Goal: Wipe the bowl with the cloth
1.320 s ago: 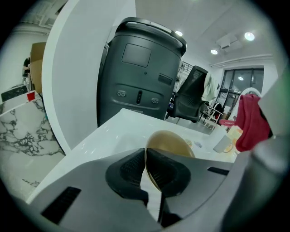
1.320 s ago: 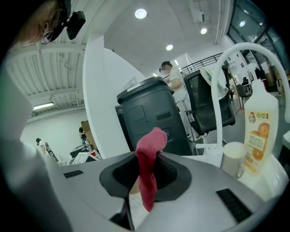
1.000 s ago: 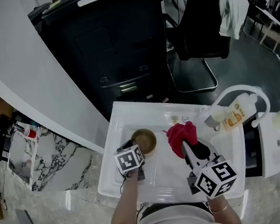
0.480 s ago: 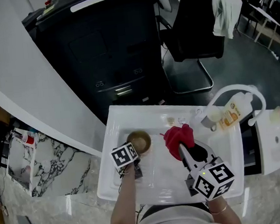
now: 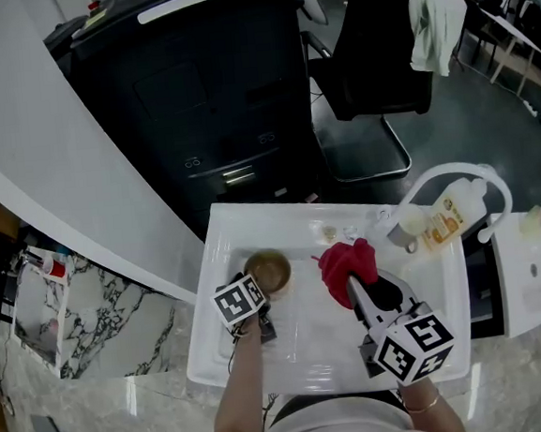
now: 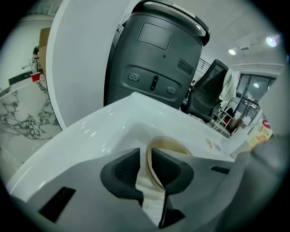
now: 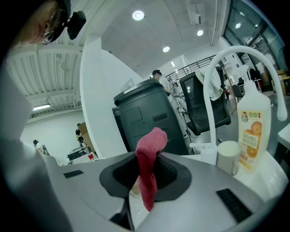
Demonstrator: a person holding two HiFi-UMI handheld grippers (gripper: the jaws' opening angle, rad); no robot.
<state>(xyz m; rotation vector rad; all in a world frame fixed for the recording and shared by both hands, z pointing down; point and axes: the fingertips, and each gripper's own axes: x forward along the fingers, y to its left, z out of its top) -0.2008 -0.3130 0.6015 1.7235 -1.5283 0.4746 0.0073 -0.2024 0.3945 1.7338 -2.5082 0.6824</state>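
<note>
At the far left we see the marbled counter (image 5: 91, 320), and set into it the white sink (image 5: 219, 252). Behind the sink stands a dark bin (image 5: 214, 102).

Our left gripper (image 5: 262, 301) reaches down into the sink's left half, at the near edge of the bowl (image 5: 269, 269). The bowl is tan and sits upright on the sink floor. In the left gripper view the bowl's rim (image 6: 168, 142) stands between the jaws. They have just been opening: a strip of white sink shows between the left pad and the rim, so nothing is pinched. We cannot tell whether the right pad is touching the rim.

Just right of the bowl, and apart from it, the red cloth (image 5: 346, 264) lies bunched over the middle of the sink. Our right gripper (image 5: 356, 286) has its jaws pressed together on the cloth. In the right gripper view one fold (image 7: 152, 140) sticks up above the jaws and another hangs below them.

Behind and to the right a black chair (image 5: 378, 50) has a pale garment over its back. At the sink's right end a white tap (image 5: 455, 173) arches over a white cup (image 5: 414, 220) and a bottle (image 5: 447, 219) with an orange label, the two standing side by side.
</note>
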